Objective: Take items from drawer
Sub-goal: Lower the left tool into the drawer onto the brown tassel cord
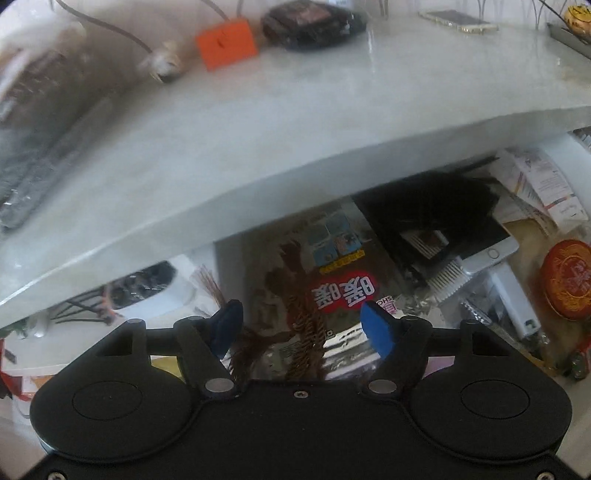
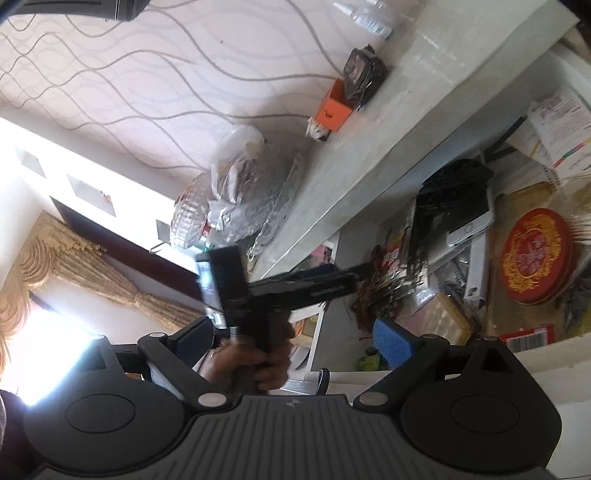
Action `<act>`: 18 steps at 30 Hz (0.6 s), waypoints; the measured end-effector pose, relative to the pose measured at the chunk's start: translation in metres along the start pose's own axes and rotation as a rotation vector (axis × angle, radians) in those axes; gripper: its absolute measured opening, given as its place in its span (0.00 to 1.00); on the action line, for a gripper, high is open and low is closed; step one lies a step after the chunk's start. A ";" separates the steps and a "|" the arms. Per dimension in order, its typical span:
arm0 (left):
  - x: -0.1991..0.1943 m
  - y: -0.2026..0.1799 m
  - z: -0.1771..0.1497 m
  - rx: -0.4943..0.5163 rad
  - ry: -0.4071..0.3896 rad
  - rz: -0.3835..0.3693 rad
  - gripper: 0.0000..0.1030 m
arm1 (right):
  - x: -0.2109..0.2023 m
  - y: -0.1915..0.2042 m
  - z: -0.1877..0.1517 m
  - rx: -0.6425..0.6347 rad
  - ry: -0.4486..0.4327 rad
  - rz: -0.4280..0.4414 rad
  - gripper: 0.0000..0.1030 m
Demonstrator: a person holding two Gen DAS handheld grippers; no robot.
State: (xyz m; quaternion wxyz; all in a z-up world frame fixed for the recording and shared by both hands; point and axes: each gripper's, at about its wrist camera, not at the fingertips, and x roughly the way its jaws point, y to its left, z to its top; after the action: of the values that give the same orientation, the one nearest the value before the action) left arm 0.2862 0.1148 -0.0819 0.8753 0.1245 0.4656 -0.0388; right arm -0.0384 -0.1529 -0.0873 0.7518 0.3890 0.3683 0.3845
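Note:
The open drawer (image 2: 554, 354) sits under a pale marble counter (image 1: 295, 129) and is packed with items. My left gripper (image 1: 301, 317) is open and points down into it, over a brown tassel cord (image 1: 291, 273) that lies on a silver packet with a red label (image 1: 343, 295). Its pads touch nothing. Further right lie a black bundle (image 1: 424, 206), a white phone (image 1: 487, 251) and a round red tin (image 1: 567, 280). My right gripper (image 2: 295, 341) hangs open and empty in front of the drawer. Beyond it a hand (image 2: 251, 362) holds the left gripper (image 2: 332, 280).
On the counter stand an orange box (image 1: 226, 42), a black pouch (image 1: 310, 22), a phone (image 1: 458, 20) and a plastic bag in a glass dish (image 2: 232, 192). The counter edge overhangs the back of the drawer. Papers (image 1: 543, 184) fill its far right corner.

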 end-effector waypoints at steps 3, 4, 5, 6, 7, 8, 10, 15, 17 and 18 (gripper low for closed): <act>0.010 0.003 -0.001 -0.014 -0.010 -0.013 0.66 | -0.004 0.000 0.001 0.004 -0.011 -0.003 0.94; 0.011 0.002 0.001 -0.008 -0.009 -0.013 0.66 | -0.005 0.000 0.001 0.003 -0.009 -0.002 0.94; 0.013 0.000 0.001 -0.006 -0.001 -0.014 0.66 | -0.005 0.000 0.001 0.001 -0.008 0.000 0.94; 0.015 0.000 0.001 -0.015 0.008 -0.020 0.63 | -0.004 0.000 0.002 0.000 -0.005 0.003 0.94; 0.017 0.002 0.000 -0.040 0.014 -0.032 0.60 | -0.004 0.000 0.002 0.000 -0.002 0.007 0.94; 0.017 0.004 -0.001 -0.059 0.018 -0.046 0.57 | -0.003 -0.001 0.002 0.000 0.000 0.011 0.94; 0.017 0.009 -0.001 -0.106 0.036 -0.093 0.41 | -0.004 -0.001 0.003 0.002 -0.001 0.017 0.94; 0.019 0.017 -0.004 -0.224 0.044 -0.130 0.24 | -0.007 -0.003 0.003 0.013 -0.011 0.026 0.94; 0.019 0.023 -0.007 -0.273 0.033 -0.162 0.23 | -0.009 -0.003 0.003 0.014 -0.015 0.027 0.94; 0.019 0.026 -0.009 -0.293 0.030 -0.178 0.23 | -0.010 -0.002 0.002 0.014 -0.016 0.027 0.94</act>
State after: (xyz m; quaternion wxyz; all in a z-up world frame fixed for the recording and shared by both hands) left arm 0.2949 0.1428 -0.0975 0.8702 -0.0456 0.4884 -0.0462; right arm -0.0398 -0.1629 -0.0861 0.7466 0.4023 0.3596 0.3891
